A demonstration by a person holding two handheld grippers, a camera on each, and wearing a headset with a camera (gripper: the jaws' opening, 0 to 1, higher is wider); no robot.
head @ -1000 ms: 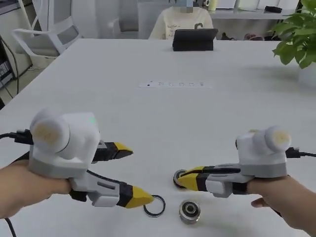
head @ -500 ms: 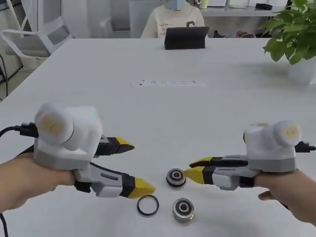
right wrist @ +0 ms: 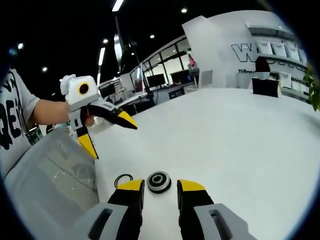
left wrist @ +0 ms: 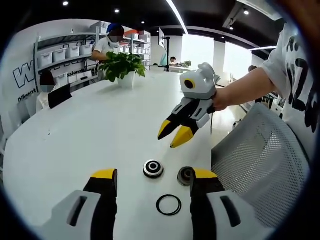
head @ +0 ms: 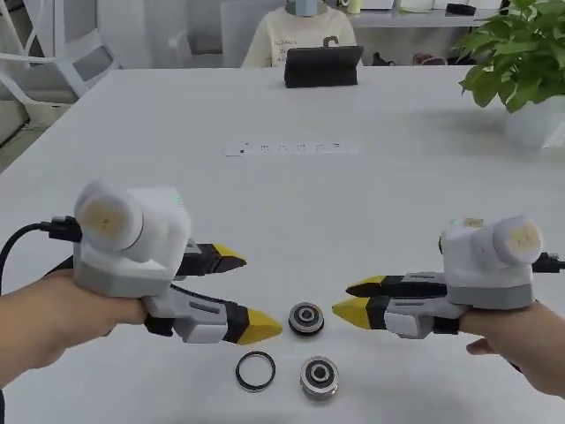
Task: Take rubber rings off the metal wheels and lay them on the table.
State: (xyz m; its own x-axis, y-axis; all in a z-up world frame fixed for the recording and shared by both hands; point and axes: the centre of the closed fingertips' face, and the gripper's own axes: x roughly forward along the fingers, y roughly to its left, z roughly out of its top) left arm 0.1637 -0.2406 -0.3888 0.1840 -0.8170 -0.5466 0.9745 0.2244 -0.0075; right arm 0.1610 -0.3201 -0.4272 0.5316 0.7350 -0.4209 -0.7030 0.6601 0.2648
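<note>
Black and loose, one rubber ring (head: pixel 255 370) lies flat on the white table (head: pixel 291 203) on the person's side, just beside a bare wheel (head: pixel 319 374) whose outer rim shows silver. A little farther out, between the two grippers, sits the dark-rimmed wheel (head: pixel 306 318). Judging by its black outer band, its ring is on and is the next job.

The left gripper (head: pixel 243 293) has its jaws spread wide and holds nothing. Its lower tip is near that wheel but apart from it. The right gripper (head: pixel 354 299) has its jaws at a narrow gap and is also empty, its tips pointing at the wheel from the other side without touching. In the right gripper view the wheel lies just ahead of the gap between the jaws.

The likeliest trouble is the wheel skidding or rolling across the smooth tabletop if one jaw pushes on it before the other gripper has pinned it. A tip that catches only the edge of the band could let it snap back into its groove or flick away. The freed ring and the bare wheel lie close by, so a low sweep of the left gripper could knock them aside.

Count: two metal wheels, one of them apparently ringed; one free rubber ring; two grippers.
</note>
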